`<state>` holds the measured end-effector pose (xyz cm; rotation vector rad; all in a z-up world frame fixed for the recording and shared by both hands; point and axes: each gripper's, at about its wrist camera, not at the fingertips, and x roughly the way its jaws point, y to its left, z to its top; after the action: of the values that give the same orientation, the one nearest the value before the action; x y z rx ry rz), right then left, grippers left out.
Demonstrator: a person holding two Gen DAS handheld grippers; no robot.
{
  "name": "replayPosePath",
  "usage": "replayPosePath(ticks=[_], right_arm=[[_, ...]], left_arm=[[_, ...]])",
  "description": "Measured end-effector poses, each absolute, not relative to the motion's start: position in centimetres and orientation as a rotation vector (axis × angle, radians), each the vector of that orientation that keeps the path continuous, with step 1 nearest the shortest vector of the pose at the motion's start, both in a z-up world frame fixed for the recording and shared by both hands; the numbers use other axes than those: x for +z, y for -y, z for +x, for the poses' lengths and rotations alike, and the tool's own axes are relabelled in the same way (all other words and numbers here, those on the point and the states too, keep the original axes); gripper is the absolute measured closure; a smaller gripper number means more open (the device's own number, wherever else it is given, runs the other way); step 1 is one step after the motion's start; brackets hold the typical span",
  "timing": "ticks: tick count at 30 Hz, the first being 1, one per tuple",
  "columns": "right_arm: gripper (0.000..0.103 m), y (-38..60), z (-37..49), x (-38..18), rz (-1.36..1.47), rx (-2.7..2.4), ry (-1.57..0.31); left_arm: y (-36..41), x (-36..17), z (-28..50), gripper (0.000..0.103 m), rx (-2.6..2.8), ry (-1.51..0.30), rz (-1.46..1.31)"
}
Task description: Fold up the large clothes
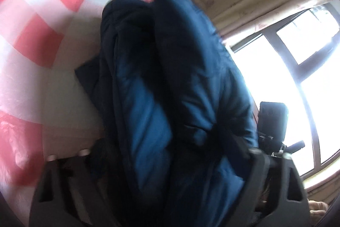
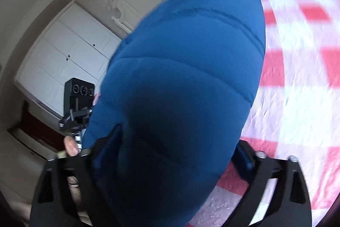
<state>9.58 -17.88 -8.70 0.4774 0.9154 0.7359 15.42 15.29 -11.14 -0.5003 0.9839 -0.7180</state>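
One blue puffer jacket [image 2: 180,82] bunched between two hand-held grippers, left [image 1: 170,163] and right [image 2: 172,154], both clamped wide on it.

Puffy blue jacket [image 2: 180,88] filling both views; bare checkered bedspread [image 2: 297,78] alongside.

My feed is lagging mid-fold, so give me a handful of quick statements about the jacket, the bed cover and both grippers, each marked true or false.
1. The garment is a blue quilted puffer jacket. True.
2. The cover under it is plain grey. False: it is red and white checked.
3. The jacket fills the space between the right gripper jaws. True.
4. The left gripper has nothing between its jaws. False: bunched jacket fabric sits between them.
5. A window shows in the left wrist view. True.
6. The jacket lies spread flat across the cover. False: it is bunched up and lifted in front of both cameras.
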Motion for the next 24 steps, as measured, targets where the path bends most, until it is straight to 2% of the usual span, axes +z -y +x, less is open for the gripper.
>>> replayPosePath(ticks=[3, 4, 8, 15, 19, 21, 22, 23, 24], right_arm=[[0.027, 17.1, 8.1, -6.3, 0.335, 0.693, -0.803], [0.028, 17.0, 7.7, -5.2, 0.285, 0.675, -0.753], [0.029, 18.7, 8.2, -1.5, 0.222, 0.647, -0.622], [0.030, 25.1, 15.1, 2.0, 0.239, 0.555, -0.545], [0.029, 29.8, 20.4, -0.3, 0.279, 0.479, -0.613], [0.029, 31.2, 23.4, -4.1, 0.289, 0.404, -0.747], [0.027, 31.7, 24.4, -5.8, 0.279, 0.352, -0.821], [0.023, 32.6, 24.8, -7.5, 0.331, 0.321, -0.860], [0.022, 33.7, 24.5, -8.0, 0.418, 0.349, -0.830]], left_arm=[[-14.4, -10.0, 14.1, 0.045, -0.680, -0.900, -0.474], [-13.9, -9.5, 13.9, 0.047, -0.674, -0.878, -0.464], [-12.0, -6.9, 15.3, 0.048, -0.695, -0.782, -0.490], [-5.1, -2.8, 25.3, 0.048, -0.708, -0.738, -0.501], [-0.2, -5.5, 30.8, 0.048, -0.662, -0.814, -0.511], [1.2, -9.1, 33.0, 0.048, -0.586, -0.918, -0.518], [2.2, -11.1, 33.7, 0.042, -0.552, -0.967, -0.506], [2.2, -11.9, 33.4, 0.037, -0.569, -0.909, -0.536], [2.3, -12.2, 33.0, 0.036, -0.564, -0.872, -0.541]])
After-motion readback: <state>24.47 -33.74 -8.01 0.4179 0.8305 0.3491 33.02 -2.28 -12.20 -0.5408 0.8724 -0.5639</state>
